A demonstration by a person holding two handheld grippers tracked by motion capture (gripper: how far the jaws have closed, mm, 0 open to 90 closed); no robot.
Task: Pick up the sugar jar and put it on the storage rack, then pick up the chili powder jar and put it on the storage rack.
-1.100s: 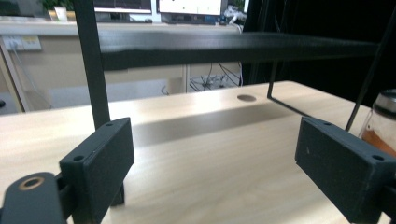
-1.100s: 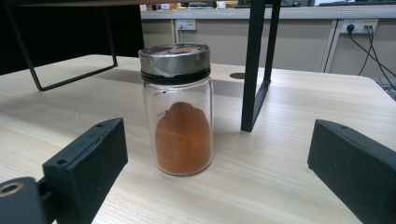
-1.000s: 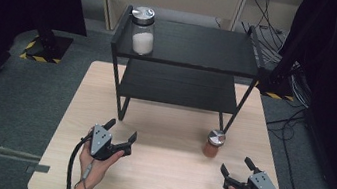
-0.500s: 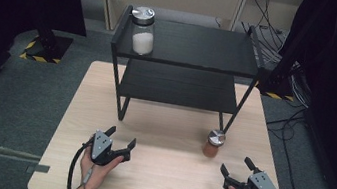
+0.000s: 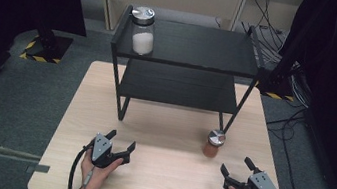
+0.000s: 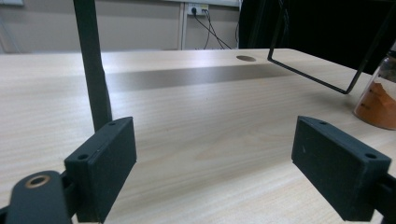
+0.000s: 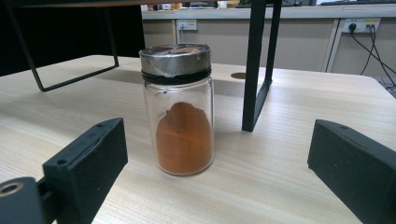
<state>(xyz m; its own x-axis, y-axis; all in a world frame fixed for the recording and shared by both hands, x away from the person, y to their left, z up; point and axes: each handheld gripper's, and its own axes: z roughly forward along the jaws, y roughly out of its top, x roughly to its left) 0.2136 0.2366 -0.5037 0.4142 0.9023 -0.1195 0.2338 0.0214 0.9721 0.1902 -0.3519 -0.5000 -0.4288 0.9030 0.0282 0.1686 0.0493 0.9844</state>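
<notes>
While my right gripper (image 5: 238, 167) sat low on the counter (image 5: 164, 175), its jaws stood wide apart with nothing between them, and they were aimed straight at the spice jar (image 7: 180, 109). That jar stood upright on the wood just beside the front right leg of the black shelf rack (image 5: 189, 44), near my right gripper and well apart from my left gripper (image 5: 120, 140). In the right gripper view it showed clear glass, a silver lid (image 7: 176, 57) over a black collar, and rust-coloured powder filling roughly the lower half.

My left gripper had just been closing a little, yet its jaws were still parted and held nothing; in the left gripper view only bare counter lay between them, with the jar off at the right edge.

I judged the jar light, being half full, but stiff, smooth and breakable. Glass like that would slip under a weak pinch and tip if nudged at the lid. So I reckoned the best hold was across the straight glass wall, below the black collar, at about the height of the powder's peak, with both pads square on the sides.

1 other jar (image 5: 143, 31), holding white powder, stood on the rack's top shelf at the left.
</notes>
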